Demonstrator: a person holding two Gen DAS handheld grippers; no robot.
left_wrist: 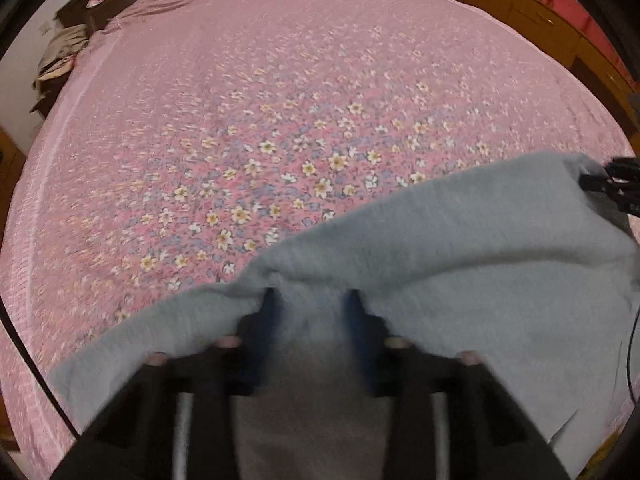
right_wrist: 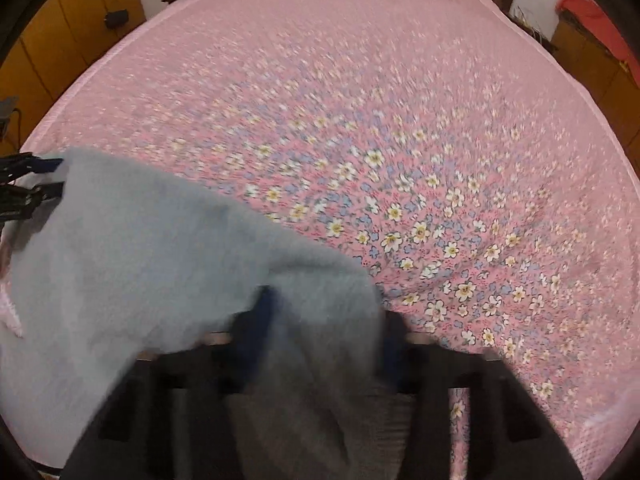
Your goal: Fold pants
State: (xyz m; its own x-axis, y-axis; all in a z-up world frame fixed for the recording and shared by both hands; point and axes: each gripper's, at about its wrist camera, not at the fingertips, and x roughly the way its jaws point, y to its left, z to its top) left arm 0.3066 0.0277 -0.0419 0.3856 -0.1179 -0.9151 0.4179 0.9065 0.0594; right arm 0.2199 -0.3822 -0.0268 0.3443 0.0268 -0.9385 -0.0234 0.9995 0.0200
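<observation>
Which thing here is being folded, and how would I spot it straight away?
Start at the big bed spread, pink with small flowers. At its near edge lies the grey fleecy pants, a plain fuzzy cloth bunched between the blue fingers of a hand-held gripper. It is the only unpatterned grey thing on the flowery pink.

A home bedroom — a bed [left_wrist: 280, 80] under a pink floral bedspread, wooden cabinets [right_wrist: 60, 52] alongside.

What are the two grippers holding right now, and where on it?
Both hold the grey pants by the same fabric edge: the left gripper at one end, the right gripper at the other. Which part of the garment that edge is cannot be told.
</observation>
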